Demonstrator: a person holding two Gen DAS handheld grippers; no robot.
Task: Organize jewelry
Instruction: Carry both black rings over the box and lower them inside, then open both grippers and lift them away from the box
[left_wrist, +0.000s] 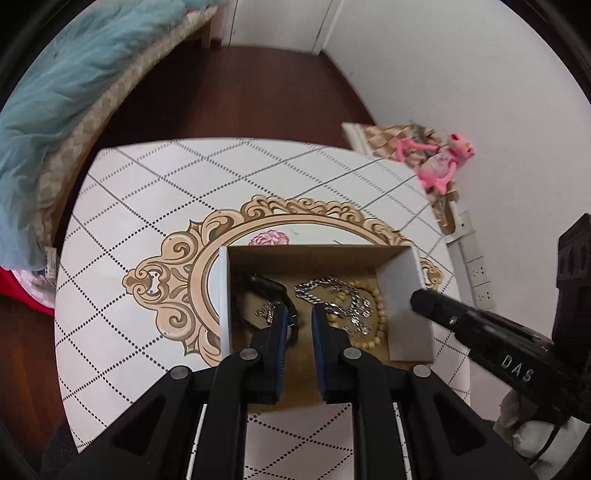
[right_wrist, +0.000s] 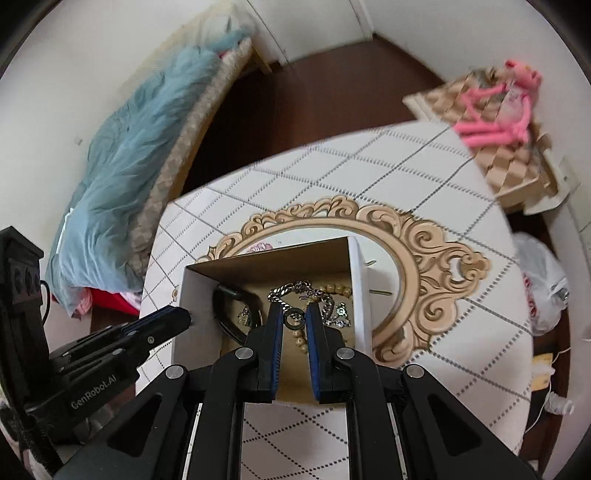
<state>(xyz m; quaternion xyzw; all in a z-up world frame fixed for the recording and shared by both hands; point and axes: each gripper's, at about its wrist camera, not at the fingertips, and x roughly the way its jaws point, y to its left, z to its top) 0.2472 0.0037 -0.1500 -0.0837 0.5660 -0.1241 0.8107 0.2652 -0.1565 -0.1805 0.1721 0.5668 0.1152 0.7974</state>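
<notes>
An open cardboard box (left_wrist: 404, 302) (right_wrist: 199, 291) stands on the table. Inside lie a silver chain (left_wrist: 332, 295) (right_wrist: 295, 290), a beige bead necklace (left_wrist: 376, 325) (right_wrist: 334, 288), a black watch band (left_wrist: 269, 286) (right_wrist: 231, 299) and a small silver piece (left_wrist: 266, 311). My left gripper (left_wrist: 300, 314) hovers over the box with its jaws a little apart and nothing between them. My right gripper (right_wrist: 294, 317) is shut on a small dark ring (right_wrist: 294, 318), held over the box. The right gripper also shows in the left wrist view (left_wrist: 417, 297), beside the box's right wall.
The table (left_wrist: 147, 206) (right_wrist: 424, 177) has a white diamond-pattern cloth with an ornate oval print. A pink plush toy (left_wrist: 443, 162) (right_wrist: 498, 107) lies on a checked cushion at the far right. A bed with a blue blanket (left_wrist: 55, 96) (right_wrist: 140, 140) stands left.
</notes>
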